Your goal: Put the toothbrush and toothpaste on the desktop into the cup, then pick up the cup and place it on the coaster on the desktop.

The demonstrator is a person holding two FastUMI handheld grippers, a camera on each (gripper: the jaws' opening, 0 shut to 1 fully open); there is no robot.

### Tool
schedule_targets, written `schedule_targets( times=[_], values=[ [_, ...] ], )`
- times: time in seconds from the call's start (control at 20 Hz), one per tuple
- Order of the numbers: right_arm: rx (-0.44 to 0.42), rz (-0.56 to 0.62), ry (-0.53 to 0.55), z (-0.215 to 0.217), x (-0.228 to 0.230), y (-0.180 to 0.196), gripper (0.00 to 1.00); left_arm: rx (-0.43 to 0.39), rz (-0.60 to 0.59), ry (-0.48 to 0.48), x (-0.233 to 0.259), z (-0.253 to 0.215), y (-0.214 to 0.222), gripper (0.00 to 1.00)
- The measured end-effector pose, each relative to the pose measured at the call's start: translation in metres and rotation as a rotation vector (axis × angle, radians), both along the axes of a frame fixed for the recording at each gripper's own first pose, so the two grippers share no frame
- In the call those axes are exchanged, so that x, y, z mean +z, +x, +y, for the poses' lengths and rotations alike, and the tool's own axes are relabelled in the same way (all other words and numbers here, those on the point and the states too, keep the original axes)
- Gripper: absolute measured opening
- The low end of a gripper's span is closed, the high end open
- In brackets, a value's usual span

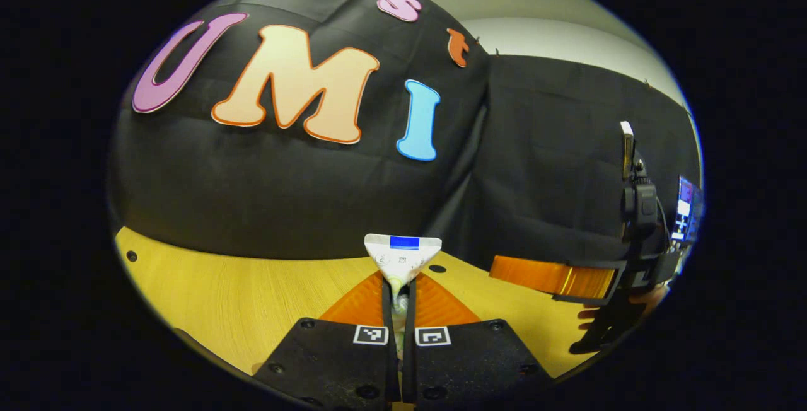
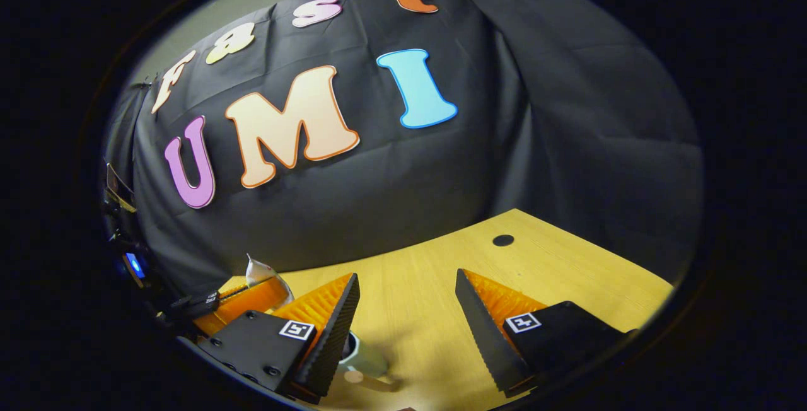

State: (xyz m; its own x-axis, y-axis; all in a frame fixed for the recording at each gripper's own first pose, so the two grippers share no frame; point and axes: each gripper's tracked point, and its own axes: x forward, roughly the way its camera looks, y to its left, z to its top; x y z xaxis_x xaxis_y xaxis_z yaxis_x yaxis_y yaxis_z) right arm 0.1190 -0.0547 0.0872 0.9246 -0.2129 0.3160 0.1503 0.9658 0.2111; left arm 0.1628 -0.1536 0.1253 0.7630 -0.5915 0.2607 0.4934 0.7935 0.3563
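A white toothpaste tube (image 1: 403,254) with a blue band on its crimped end stands up between the fingers of my left gripper (image 1: 399,280), which is shut on it above the wooden table (image 1: 239,291). The right gripper view shows that tube's end (image 2: 260,270) and the left gripper (image 2: 243,301) at the far left. My right gripper (image 2: 406,275) is open above the table, nothing between its fingers. A pale cup (image 2: 365,355) stands on the table below it, half hidden behind one finger. In the left gripper view the right gripper (image 1: 504,269) hangs at the right, held by a hand (image 1: 596,323).
Black cloth walls close the back and side of the table (image 2: 567,266). A small dark hole (image 2: 502,240) sits in the tabletop near the far corner. Dark equipment with a lit screen (image 1: 684,209) stands at the right edge of the left gripper view.
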Motion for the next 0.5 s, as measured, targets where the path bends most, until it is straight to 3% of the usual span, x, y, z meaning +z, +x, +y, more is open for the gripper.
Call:
schedule_targets(
  times=[0.2,0.5],
  values=[
    [-0.018,0.027,-0.016,-0.008,-0.014,-0.014,0.94,0.005,0.022,0.040,-0.024,-0.006,0.006,0.04],
    [-0.008,0.048,-0.035,-0.004,-0.019,-0.023,0.94,-0.008,0.047,0.039,-0.033,-0.007,-0.002,0.22]
  ],
)
